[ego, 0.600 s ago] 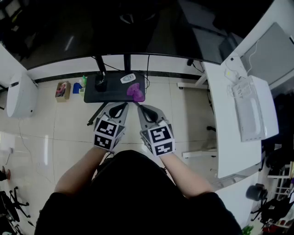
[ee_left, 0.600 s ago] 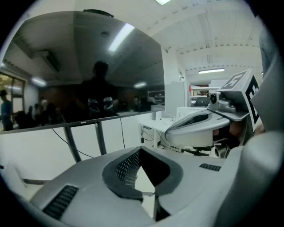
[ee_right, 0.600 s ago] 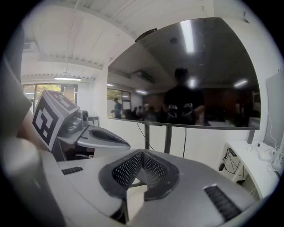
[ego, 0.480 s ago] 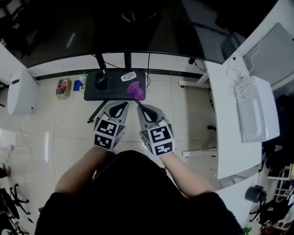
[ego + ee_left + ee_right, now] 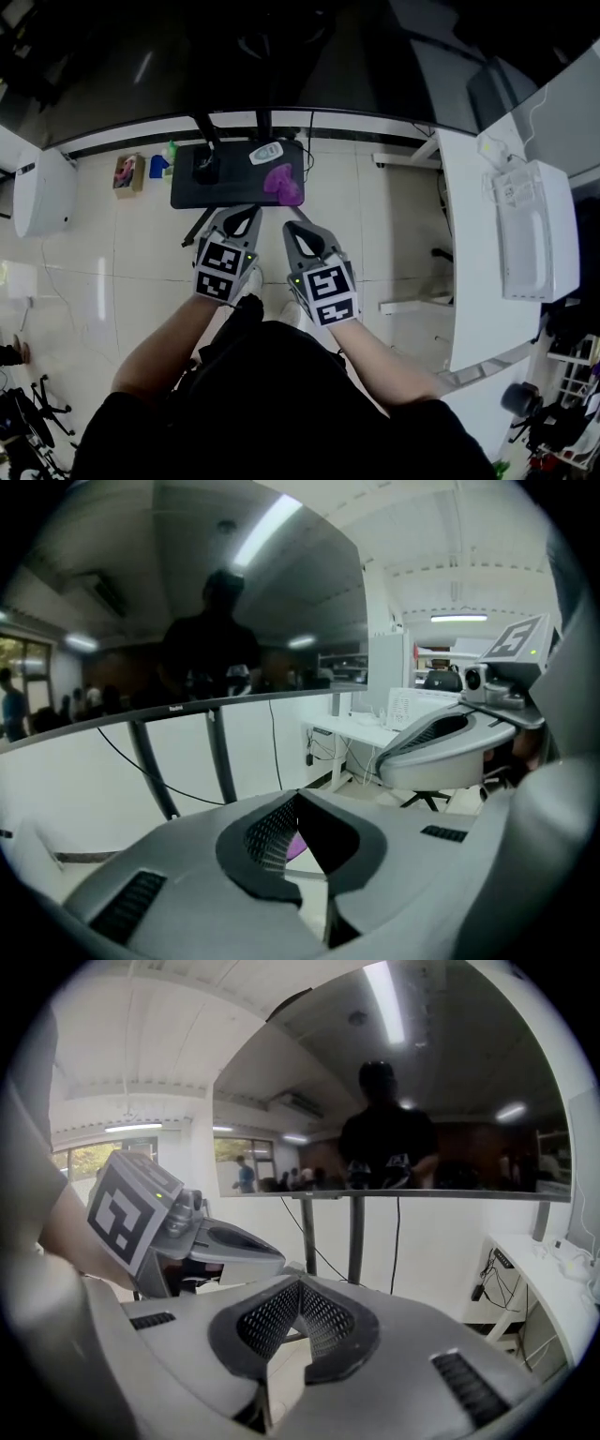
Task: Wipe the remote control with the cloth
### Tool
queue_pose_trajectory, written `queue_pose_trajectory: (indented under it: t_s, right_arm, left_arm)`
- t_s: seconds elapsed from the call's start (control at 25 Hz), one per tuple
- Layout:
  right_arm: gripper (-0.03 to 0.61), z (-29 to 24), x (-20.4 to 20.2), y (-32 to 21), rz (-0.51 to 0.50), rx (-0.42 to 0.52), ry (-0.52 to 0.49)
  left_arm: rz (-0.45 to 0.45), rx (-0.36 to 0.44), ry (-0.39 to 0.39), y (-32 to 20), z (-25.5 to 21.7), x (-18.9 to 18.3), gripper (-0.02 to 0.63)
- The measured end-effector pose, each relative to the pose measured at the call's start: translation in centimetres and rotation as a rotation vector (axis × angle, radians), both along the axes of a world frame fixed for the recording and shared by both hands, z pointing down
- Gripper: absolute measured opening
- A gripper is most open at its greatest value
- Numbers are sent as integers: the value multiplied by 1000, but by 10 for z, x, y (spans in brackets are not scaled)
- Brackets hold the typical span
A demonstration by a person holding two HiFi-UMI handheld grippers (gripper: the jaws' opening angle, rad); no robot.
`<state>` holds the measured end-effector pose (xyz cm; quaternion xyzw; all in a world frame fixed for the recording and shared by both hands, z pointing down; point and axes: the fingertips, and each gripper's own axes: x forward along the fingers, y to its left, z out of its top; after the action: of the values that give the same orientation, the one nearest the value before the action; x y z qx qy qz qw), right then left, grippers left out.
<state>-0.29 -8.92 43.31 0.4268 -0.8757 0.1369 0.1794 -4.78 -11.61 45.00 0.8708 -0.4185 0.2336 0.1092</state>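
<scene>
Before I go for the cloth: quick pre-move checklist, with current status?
1. Cloth reachable: ok. The purple cloth lies uncovered on the right part of the black table.
2. Remote located: ok. The remote control lies at the table's far edge, just beyond the cloth.
3. Cloth and remote apart: cannot tell from the head view.
4. Left gripper free: ok. Jaws together, nothing between them.
5. Right gripper free: ok. Jaws together, nothing between them.
6. Jaws open for a pickup: not ok. Both are shut.
</scene>
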Motion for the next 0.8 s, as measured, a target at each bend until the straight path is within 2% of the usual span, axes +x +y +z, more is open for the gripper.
queue_pose_trajectory:
  t_s: [0.12,0.44,0.68,0.8]
  right_arm:
    - [23,18,0,-22,39,-37,5]
    - [23,69,-8,-70,172,-107,-10]
    - [23,113,-5,-88,249,-133,-13]
    - [23,136,3,-96,279,-145,-15]
  left_arm:
    - [34,-41,-35,-38,29,-6,3]
    - [179,-171,-203,-148,146,-15,160]
    - [254,-240,-326,-208,240,-16,232]
    - [274,-274,-362,-229,272,-16,255]
